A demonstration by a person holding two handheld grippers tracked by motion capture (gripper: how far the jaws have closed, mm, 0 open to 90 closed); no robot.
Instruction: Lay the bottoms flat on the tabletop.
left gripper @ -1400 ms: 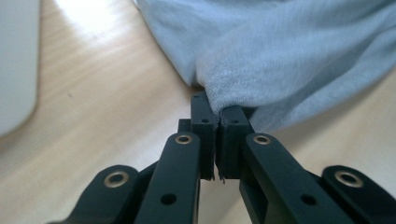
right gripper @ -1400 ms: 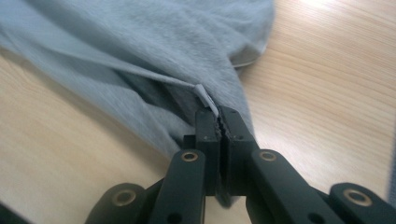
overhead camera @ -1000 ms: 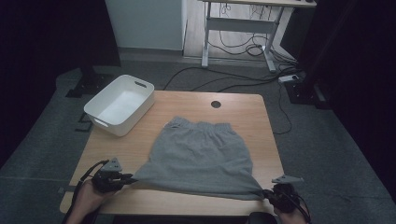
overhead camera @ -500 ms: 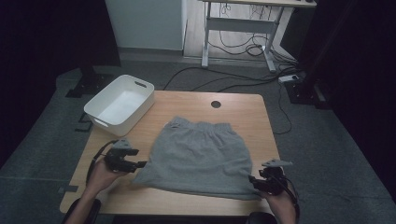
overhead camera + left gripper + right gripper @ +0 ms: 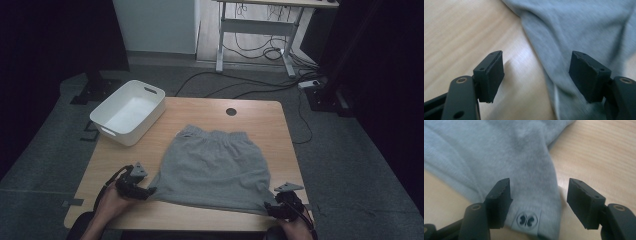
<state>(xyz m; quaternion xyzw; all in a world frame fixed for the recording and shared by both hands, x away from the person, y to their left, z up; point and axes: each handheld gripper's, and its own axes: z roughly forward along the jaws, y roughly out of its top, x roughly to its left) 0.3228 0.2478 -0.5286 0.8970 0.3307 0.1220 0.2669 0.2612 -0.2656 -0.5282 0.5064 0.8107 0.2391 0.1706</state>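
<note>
A pair of grey shorts (image 5: 215,170) lay spread flat on the wooden table (image 5: 200,112), waistband toward the far edge, as a person worked the near hem with a gripper in each hand. The left gripper (image 5: 150,190) sat at the near-left corner of the garment, its jaws standing wide after having just been opening. In the left gripper view (image 5: 536,72), the fabric's edge ran between the jaws, closer to the right-hand jaw and passing beneath it, while bare tabletop lay in front of the left-hand jaw; neither pad pressed on the cloth. The right gripper (image 5: 270,209) rested at the near-right corner, its jaws likewise parted and just opened. In the right gripper view (image 5: 539,195), a hem corner of the shorts (image 5: 524,182) bearing a small round logo tag (image 5: 527,220) lay between the jaws, nearer the left-hand one, with a gap of wood showing before the right-hand jaw. The cloth lay loose there, gripped by neither pad. Beyond the left gripper, a white bin (image 5: 150,97) stood at the table's far-left edge, well apart from the shorts.
</note>
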